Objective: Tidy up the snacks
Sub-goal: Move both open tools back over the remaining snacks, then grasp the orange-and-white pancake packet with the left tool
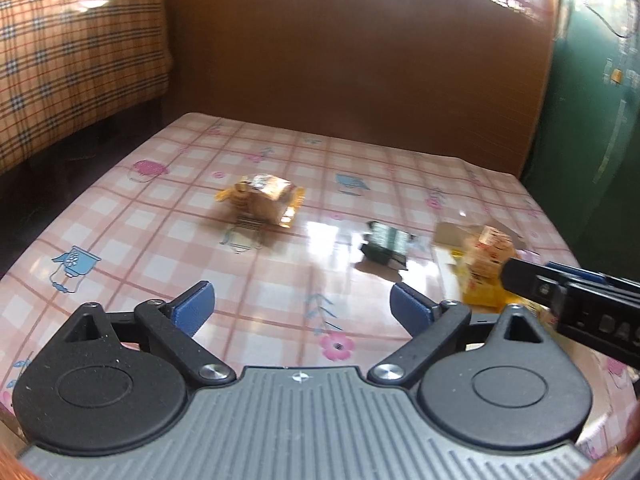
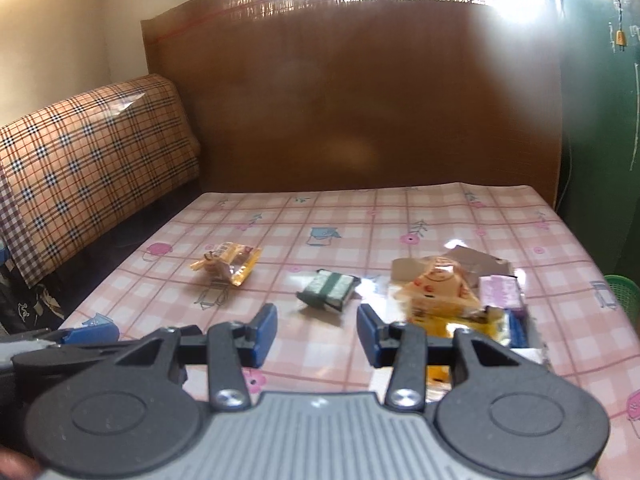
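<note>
A gold-wrapped snack (image 1: 262,198) lies mid-table; it also shows in the right wrist view (image 2: 228,266). A dark green snack pack (image 1: 386,246) lies right of it, also seen from the right wrist (image 2: 330,288). A pile of yellow and orange snack packs (image 2: 440,296) sits in a box (image 2: 480,264) at the right, with a purple pack (image 2: 502,292). The pile shows in the left wrist view (image 1: 486,264). My left gripper (image 1: 302,306) is open and empty above the table. My right gripper (image 2: 316,330) is open and empty, just short of the green pack.
The table (image 1: 160,248) has a pink checked cloth. A plaid sofa (image 2: 88,160) stands at the left, a brown board (image 2: 360,120) behind the table, and a green basket (image 2: 624,296) off the right edge. The right gripper's body (image 1: 580,308) reaches in beside the pile.
</note>
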Available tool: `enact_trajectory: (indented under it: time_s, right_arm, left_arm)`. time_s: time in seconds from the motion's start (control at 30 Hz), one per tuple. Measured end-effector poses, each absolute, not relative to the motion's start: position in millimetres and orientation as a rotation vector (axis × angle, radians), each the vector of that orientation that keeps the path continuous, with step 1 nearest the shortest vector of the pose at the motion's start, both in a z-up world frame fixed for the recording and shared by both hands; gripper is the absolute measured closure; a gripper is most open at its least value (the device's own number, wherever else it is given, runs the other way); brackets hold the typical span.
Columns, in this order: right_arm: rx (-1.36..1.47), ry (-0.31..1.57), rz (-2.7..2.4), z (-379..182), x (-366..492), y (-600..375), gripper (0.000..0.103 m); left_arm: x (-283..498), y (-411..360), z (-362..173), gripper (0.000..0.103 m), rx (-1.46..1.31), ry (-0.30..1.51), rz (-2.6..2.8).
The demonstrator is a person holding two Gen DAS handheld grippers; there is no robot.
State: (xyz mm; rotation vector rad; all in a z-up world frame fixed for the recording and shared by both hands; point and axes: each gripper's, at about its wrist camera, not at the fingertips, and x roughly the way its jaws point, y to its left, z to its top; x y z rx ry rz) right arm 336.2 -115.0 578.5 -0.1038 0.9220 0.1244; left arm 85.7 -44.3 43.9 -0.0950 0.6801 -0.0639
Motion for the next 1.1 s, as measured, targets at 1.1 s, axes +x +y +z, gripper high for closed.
enact_trajectory:
  time_s: [1.1]
  right_arm:
    - [-0.034, 1.005, 0.150, 505.7, 421.1, -106.1, 0.045]
  left_arm:
    - [282.8, 12.4, -35.0, 0.000, 0.024, 0.814, -0.011]
